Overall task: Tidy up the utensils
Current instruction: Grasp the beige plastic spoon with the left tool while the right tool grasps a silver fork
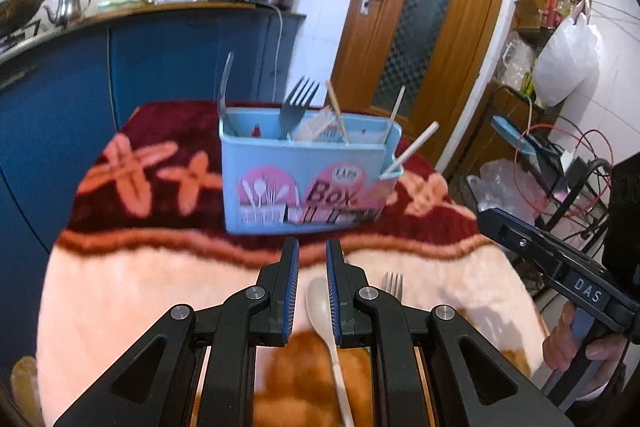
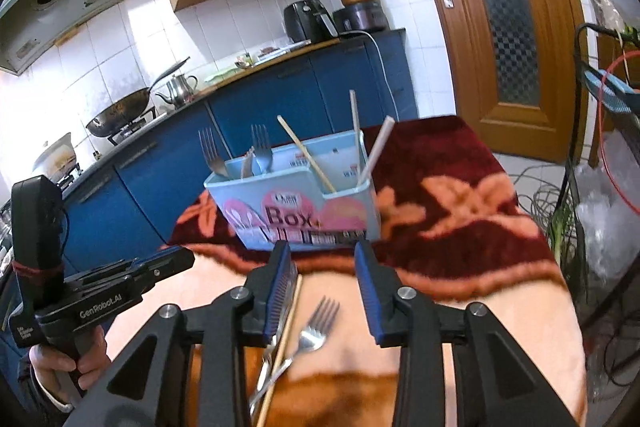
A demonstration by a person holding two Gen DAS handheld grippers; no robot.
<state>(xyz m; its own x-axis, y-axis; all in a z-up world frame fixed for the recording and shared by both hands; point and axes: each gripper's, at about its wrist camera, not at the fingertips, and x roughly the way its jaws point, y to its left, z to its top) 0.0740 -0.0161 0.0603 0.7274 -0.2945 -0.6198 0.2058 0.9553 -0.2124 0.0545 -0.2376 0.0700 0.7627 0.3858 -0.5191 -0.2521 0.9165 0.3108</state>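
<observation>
A pale blue plastic utensil box (image 1: 304, 183) printed with pink panels is sitting on a dark red plush cloth with peach flowers (image 1: 160, 131), holding steel forks (image 1: 294, 107) and thin wooden chopsticks (image 2: 306, 155) upright in its compartments. The left gripper (image 1: 312, 267) is hovering with its jaws parted narrowly, gripping nothing — a cream plastic spoon (image 1: 322, 311) is lying on the cloth below it. The right gripper (image 2: 322, 267) is hanging wide open over a loose silver fork (image 2: 316, 327) and a single wooden chopstick (image 2: 286, 331), both resting flat on the peach part of the cloth.
</observation>
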